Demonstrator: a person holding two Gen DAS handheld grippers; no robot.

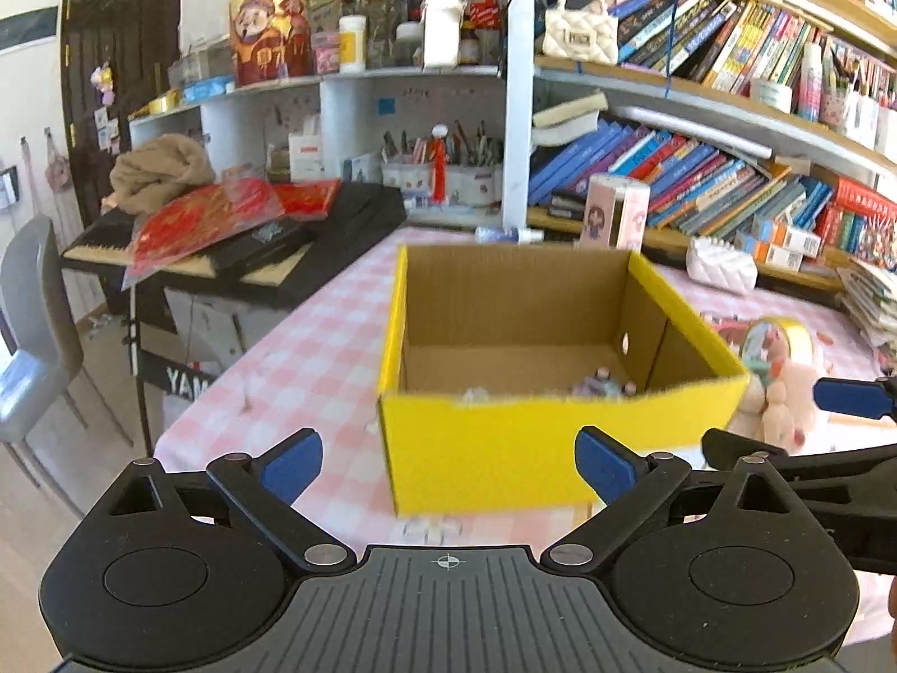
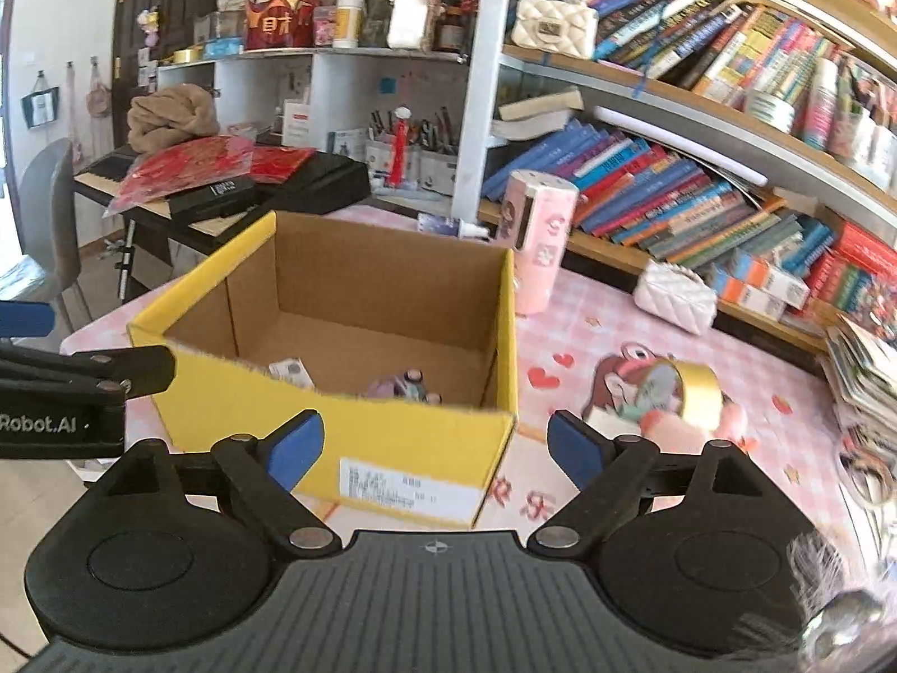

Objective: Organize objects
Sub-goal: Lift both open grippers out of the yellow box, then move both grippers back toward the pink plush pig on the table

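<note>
An open yellow cardboard box [image 1: 493, 448] stands on the pink checked table [image 1: 314, 359]; it also shows in the right wrist view [image 2: 314, 420]. Small items lie on its floor: a purple toy [image 2: 401, 384] and a small card [image 2: 291, 371]. My left gripper [image 1: 448, 471] is open and empty just before the box's near wall. My right gripper [image 2: 434, 448] is open and empty at the box's near right corner. A roll of gold tape [image 2: 692, 392] and a pink plush [image 1: 785, 409] lie right of the box.
A pink cylinder [image 2: 538, 241] and a white quilted purse [image 2: 675, 294] stand behind the box. Shelves of books [image 2: 701, 190] line the back. A keyboard with red packets [image 1: 224, 235] sits left of the table. A grey chair [image 1: 33, 336] is at far left. Stacked papers [image 2: 863, 359] lie right.
</note>
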